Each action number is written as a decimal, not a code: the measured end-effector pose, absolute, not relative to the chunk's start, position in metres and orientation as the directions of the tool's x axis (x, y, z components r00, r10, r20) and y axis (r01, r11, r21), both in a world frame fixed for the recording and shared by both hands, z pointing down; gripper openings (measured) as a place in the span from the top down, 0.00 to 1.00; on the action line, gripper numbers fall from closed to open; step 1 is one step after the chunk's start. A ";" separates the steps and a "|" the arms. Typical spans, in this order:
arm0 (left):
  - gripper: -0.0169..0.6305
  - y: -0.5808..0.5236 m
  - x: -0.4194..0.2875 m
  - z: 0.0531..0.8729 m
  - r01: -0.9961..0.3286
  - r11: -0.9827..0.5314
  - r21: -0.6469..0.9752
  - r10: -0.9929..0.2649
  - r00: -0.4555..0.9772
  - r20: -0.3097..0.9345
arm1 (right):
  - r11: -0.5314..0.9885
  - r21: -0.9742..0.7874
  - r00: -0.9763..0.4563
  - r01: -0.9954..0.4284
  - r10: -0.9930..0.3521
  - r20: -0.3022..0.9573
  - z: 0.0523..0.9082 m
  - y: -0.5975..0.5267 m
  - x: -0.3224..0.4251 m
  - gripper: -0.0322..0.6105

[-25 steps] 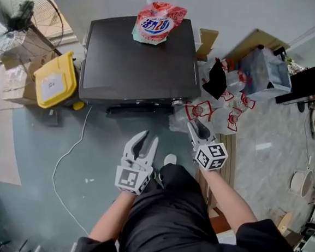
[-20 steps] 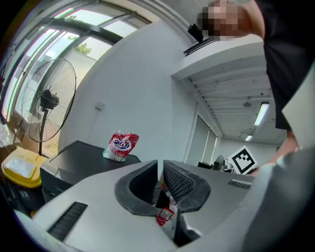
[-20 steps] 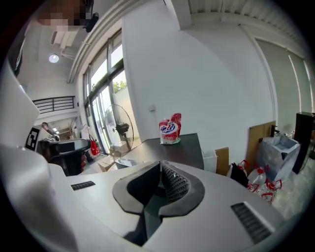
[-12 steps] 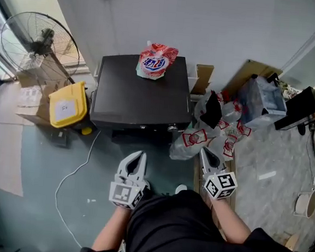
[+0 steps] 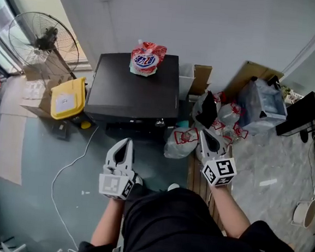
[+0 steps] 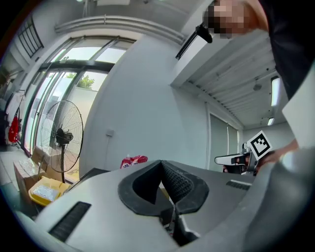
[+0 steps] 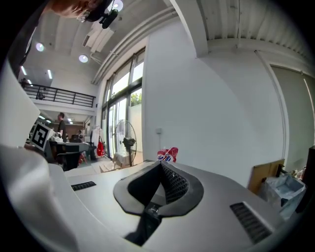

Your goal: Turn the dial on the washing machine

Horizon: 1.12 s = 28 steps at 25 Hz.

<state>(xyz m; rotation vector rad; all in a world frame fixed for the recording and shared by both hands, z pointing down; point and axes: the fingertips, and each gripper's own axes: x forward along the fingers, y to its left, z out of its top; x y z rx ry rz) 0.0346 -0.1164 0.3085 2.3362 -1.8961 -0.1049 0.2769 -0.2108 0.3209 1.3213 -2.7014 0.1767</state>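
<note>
Nothing done yet, judging by the layout; standing well back from the washer [image 5: 133, 87], set against the far wall, with floor [image 5: 160, 161] between. Holding the left gripper [image 5: 124, 145] fully closed, pads together, nothing in it; likewise the right gripper [image 5: 207, 137], pinched shut and empty, out over the bags [image 5: 180, 142]. Touching the washer with neither. Taking for the dial [image 5: 159, 122] the small pale knob near the right end of the front edge, though too small to be sure. Left to do, at a guess: step in, lower one gripper to the front panel, open, close on the dial, twist; all of it, in short.

Counted: two grippers; one washer; one detergent pouch [image 5: 146, 57] lying on the lid towards the back; one fan [image 5: 43, 38] off to the left; one yellow bin [image 5: 68, 97] just beside the washer's left side; one white cable [image 5: 69, 161] trailing across the floor; red-printed bags to the right, at least three, overlapping too much for an exact count.
</note>
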 end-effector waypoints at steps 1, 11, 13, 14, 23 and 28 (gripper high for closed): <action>0.97 -0.115 0.038 0.309 -0.971 -0.195 0.140 -0.979 0.201 0.035 | 0.613 -0.054 -0.612 -0.788 -0.773 0.168 0.322 -0.210 0.281 0.95; 0.97 -0.101 0.062 0.312 -0.987 -0.124 0.099 -0.989 0.131 0.065 | 0.634 -0.061 -0.634 -0.771 -0.755 0.166 0.330 -0.201 0.314 0.95; 0.97 -0.101 0.066 0.312 -0.989 -0.115 0.098 -0.990 0.122 0.066 | 0.639 -0.056 -0.638 -0.767 -0.751 0.169 0.332 -0.201 0.317 0.95; 0.97 -0.101 0.068 0.312 -0.989 -0.111 0.098 -0.991 0.118 0.064 | 0.643 -0.054 -0.641 -0.764 -0.748 0.171 0.333 -0.201 0.319 0.95; 0.97 -0.103 0.082 0.315 -0.989 -0.082 0.121 -0.994 0.090 0.060 | 0.651 -0.055 -0.650 -0.757 -0.742 0.167 0.335 -0.202 0.329 0.95; 0.97 -0.105 0.090 0.316 -0.989 -0.089 0.114 -0.993 0.097 0.067 | 0.661 -0.049 -0.658 -0.749 -0.734 0.165 0.333 -0.204 0.330 0.95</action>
